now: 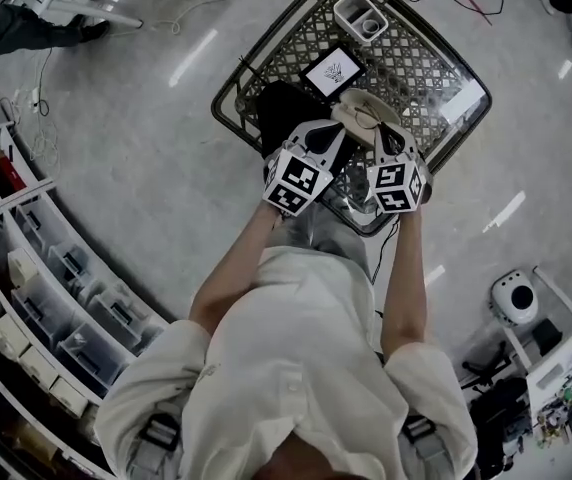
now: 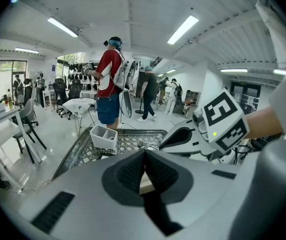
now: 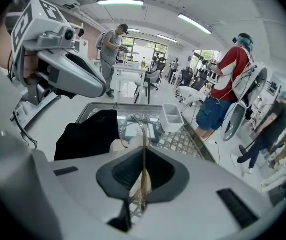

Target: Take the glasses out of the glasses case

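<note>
Glasses (image 3: 142,184), thin gold wire frame, pinched edge-on between the pads of the right gripper (image 3: 143,154), jaws pressed together on the frame. Frame runs up past the jaw tips and hangs over the mesh table (image 1: 426,68). Glasses case (image 1: 361,116), beige, rounded, lies on the mesh just ahead of both grippers; in the right gripper view it sits directly below the held frame. Left gripper (image 2: 144,156) closed too, pads meeting at the tips, with a beige bit of the case showing between them. Grippers side by side, marker cubes close together, both over the near edge of the table. Black cloth (image 3: 88,134) heaped on the mesh touching the case, on the left gripper's side. Small dark screen (image 1: 332,71) with a white logo just beyond the case. White two-compartment bin (image 1: 361,15) at the far edge. Grey floor around, shelving with bins at the left of the head view, people standing in the background.
</note>
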